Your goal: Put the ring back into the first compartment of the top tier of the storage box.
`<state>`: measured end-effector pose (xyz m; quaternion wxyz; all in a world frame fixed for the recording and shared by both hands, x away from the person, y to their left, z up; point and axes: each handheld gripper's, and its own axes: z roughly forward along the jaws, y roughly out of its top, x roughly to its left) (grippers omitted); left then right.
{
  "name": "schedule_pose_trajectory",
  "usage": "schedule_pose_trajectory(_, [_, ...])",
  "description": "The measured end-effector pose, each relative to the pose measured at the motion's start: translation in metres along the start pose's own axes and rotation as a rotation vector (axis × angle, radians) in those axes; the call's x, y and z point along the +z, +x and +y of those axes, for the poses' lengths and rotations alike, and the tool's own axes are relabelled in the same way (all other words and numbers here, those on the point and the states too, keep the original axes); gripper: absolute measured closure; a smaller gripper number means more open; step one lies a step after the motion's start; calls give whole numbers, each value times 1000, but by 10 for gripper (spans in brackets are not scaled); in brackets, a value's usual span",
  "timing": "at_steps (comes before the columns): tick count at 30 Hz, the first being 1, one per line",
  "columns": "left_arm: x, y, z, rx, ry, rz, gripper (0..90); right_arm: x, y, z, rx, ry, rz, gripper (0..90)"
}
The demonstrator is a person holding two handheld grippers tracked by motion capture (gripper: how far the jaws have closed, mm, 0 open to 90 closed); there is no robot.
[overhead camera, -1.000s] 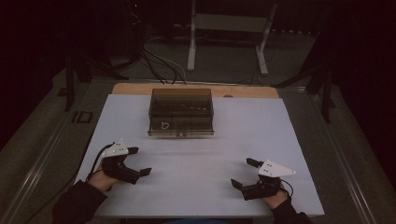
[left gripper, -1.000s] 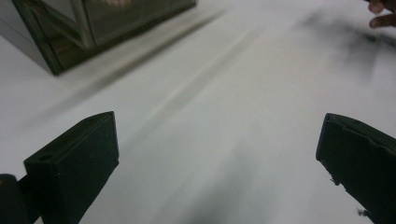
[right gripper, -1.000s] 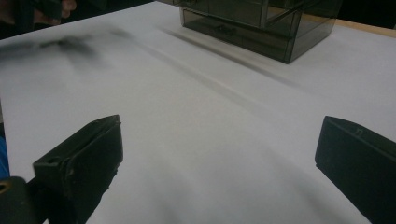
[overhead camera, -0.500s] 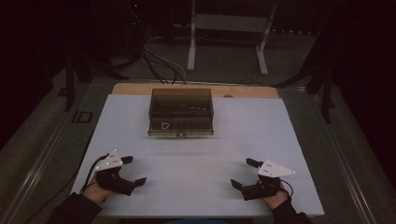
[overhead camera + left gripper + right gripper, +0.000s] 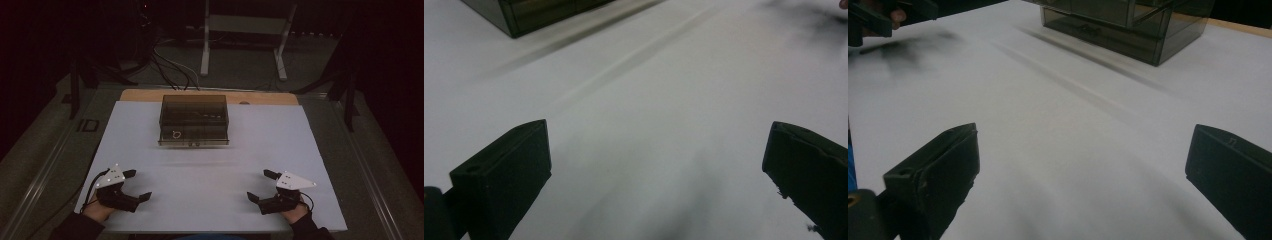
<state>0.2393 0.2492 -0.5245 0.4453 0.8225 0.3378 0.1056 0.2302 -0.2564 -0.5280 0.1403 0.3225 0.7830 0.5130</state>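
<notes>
Fingers held wide on left gripper (image 5: 134,185) at 7 o'clock and right gripper (image 5: 260,186) at 5 o'clock, nothing gripped. Smoked box (image 5: 194,120) seen at 12 o'clock on table (image 5: 210,175).

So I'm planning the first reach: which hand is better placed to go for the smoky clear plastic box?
Roughly even, slight edge to left. The box sits a little left of the white sheet's middle. Both the left tool and right tool are open and empty near the front edge.
</notes>
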Motion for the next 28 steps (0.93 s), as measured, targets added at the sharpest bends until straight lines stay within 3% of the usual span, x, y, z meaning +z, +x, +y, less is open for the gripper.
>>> schedule_pose_trajectory(9, [3,-1,-3,7,12,19,10,0,0,0,-3,0,-1,12])
schedule_pose_trajectory(14, [2,-2,-4,3,11,1,10,0,0,0,-5,0,-2,12])
schedule_pose_trajectory(28, [1,-1,-5,-2,11,1,10,1,1,0,-7,4,-3,12])
